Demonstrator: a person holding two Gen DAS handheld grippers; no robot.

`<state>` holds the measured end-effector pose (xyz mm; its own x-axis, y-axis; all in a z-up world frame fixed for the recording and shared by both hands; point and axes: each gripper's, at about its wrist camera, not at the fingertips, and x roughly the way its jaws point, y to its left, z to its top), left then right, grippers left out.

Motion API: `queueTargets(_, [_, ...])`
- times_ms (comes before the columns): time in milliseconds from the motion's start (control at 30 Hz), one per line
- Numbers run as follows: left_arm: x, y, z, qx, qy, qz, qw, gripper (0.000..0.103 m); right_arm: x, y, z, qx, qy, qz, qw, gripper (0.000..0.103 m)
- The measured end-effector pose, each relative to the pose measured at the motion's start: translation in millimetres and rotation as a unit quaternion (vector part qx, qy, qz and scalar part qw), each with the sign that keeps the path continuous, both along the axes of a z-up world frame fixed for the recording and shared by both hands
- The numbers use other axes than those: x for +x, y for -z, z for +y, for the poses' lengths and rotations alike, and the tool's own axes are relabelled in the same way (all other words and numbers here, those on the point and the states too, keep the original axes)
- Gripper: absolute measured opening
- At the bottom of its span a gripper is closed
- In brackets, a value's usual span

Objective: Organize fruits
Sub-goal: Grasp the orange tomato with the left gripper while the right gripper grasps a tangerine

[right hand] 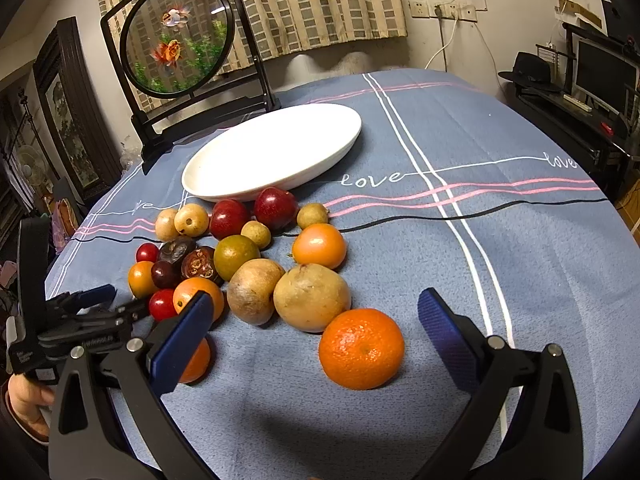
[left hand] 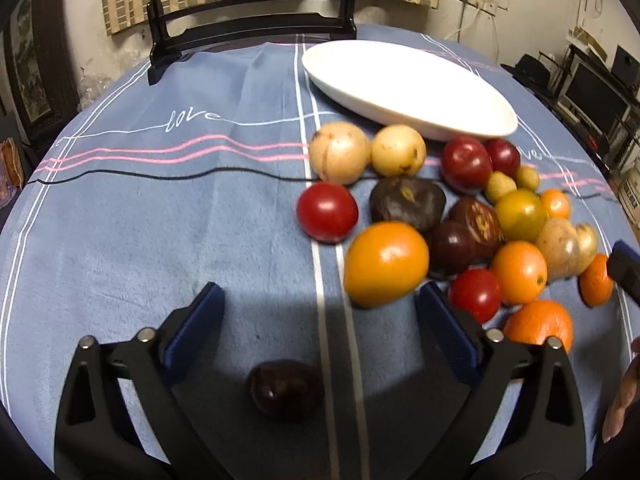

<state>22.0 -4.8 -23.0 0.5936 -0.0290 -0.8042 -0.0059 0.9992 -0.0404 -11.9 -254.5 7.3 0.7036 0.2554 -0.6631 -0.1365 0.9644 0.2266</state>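
A heap of fruits point(right hand: 240, 264) lies on the blue cloth point(right hand: 500, 280) of a table, just before an empty white plate point(right hand: 272, 152) set toward the far edge beside a round goldfish screen point(right hand: 176, 36). The left gripper point(left hand: 320, 300) hangs spread above the cloth with a dark plum point(left hand: 284, 390) lying loose between its jaws, an orange tomato point(left hand: 386, 264) just beyond its right finger; the right gripper point(right hand: 316, 312) is likewise spread, a tangerine point(right hand: 362, 348) lying unpinched between its fingers.
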Motion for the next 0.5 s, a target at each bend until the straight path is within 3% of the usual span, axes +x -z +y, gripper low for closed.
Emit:
queueTargets(200, [5, -5, -12, -0.004, 0.03, 0.009, 0.9995, 0.063, 0, 0, -1, 0.003, 0.002, 0.001, 1.0, 0.102])
queueTargets(267, [3, -7, -18, -0.005, 0.047, 0.009, 0.9988, 0.04, 0, 0, -2, 0.004, 0.003, 0.003, 1.0, 0.102])
queueTargets(500, [-5, -11, -15, -0.021, 0.058, -0.005, 0.9981, 0.037, -6, -6, -5, -0.012, 0.001, 0.012, 1.0, 0.102])
